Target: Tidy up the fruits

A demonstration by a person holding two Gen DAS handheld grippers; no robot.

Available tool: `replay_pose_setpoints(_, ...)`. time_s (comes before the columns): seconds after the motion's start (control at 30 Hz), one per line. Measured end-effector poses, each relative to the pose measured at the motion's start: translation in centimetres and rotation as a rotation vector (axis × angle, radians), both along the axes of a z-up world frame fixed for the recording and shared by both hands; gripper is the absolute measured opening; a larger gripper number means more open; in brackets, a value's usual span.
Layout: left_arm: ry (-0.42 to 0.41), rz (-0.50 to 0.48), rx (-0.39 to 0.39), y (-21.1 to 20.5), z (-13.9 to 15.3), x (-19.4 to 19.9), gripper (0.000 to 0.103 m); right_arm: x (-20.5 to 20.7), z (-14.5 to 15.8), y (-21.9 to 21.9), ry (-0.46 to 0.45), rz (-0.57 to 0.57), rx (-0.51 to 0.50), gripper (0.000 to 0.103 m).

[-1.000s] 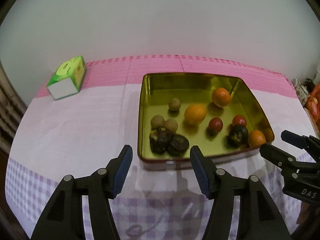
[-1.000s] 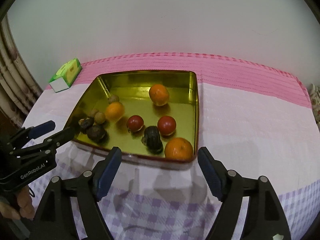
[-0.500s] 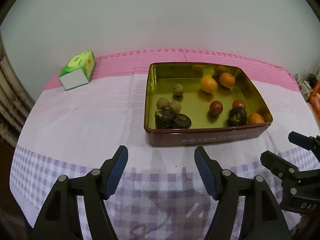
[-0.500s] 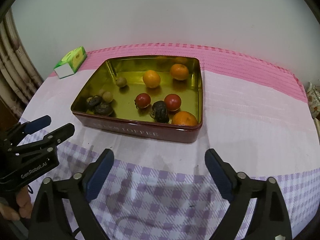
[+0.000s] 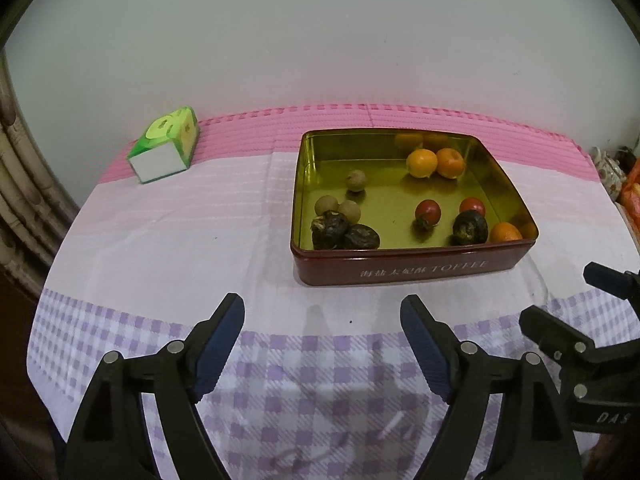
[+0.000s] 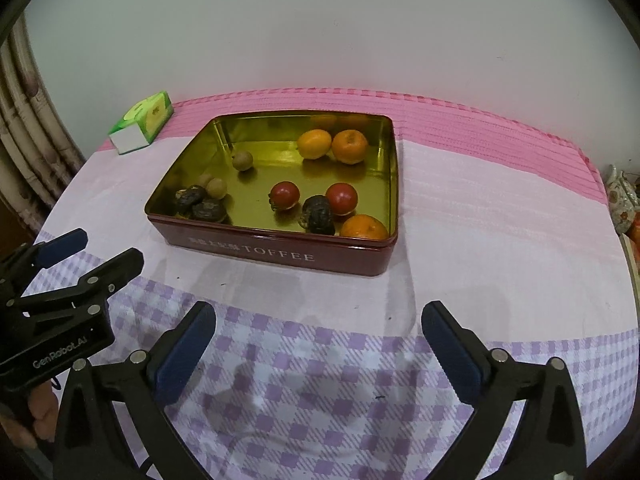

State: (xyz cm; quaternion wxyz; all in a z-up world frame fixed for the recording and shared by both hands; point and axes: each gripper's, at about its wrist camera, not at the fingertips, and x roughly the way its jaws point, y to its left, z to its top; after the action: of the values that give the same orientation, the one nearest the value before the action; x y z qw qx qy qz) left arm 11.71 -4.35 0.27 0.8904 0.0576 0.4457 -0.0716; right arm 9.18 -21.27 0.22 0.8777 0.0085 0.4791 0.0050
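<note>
Both grippers empty, jaws opening, nothing between them.
Risk: round fruits (image 6: pixel 284 195) roll or mix in dark-red gold-lined toffee tin (image 6: pixel 280 254), 12 o'clock of left gripper (image 5: pixel 322 344) and right gripper (image 6: pixel 318 354), if nudged.

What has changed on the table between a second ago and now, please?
Both grippers have drawn back from the tin, which now lies further ahead. The left gripper and right gripper are opening, nothing between them. One orange fruit has rolled to the far wall beside another. The green box stays put.
</note>
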Motion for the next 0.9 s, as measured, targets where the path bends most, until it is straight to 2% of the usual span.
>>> replay_pose_setpoints(0.37,0.008,0.021,0.004,0.45,-0.16,-0.18,0.085,-0.08,-0.56,-0.11,0.006,-0.01,-0.006,0.102)
replay_pose_setpoints(0.9,0.014,0.035,0.008,0.74,-0.44,-0.16,0.086,-0.23,-0.62,0.15,0.007,-0.003,-0.01,0.102)
